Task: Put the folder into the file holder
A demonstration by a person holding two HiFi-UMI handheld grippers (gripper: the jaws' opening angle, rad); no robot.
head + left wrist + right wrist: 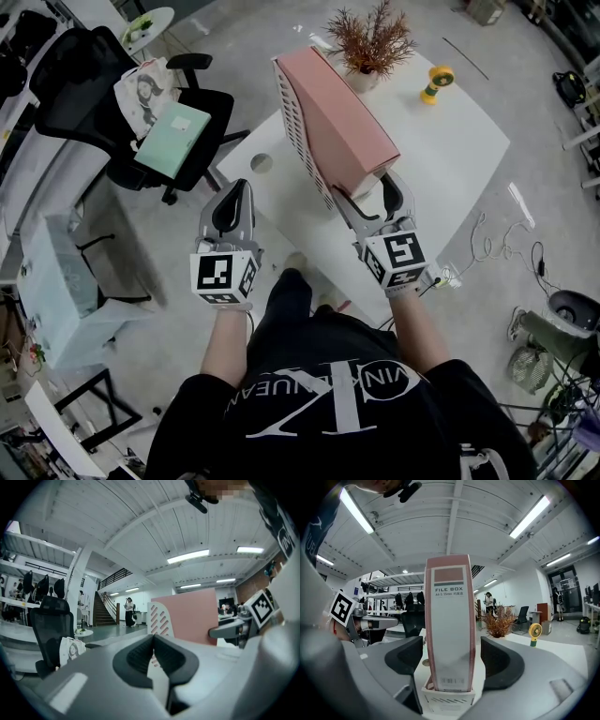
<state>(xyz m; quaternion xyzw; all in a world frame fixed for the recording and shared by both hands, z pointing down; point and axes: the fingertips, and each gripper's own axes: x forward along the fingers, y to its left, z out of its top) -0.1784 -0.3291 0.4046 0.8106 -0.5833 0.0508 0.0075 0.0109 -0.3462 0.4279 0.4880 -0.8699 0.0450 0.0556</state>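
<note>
Grippers: left gripper (153,641) clenched on nothing, pads together. Right gripper (451,660) released, jaws wide, pads clear of both sides of the pink folder (449,620) standing between them. Folder sits upright in the white file holder (298,127) on the white table (459,150). Beyond it: potted dried plant (370,42), yellow fan (436,82).

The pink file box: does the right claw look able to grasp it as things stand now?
Probably yes. The file box stands upright between the jaws of the open right claw, with a gap at each side and nothing else there. Closing should catch it.
</note>
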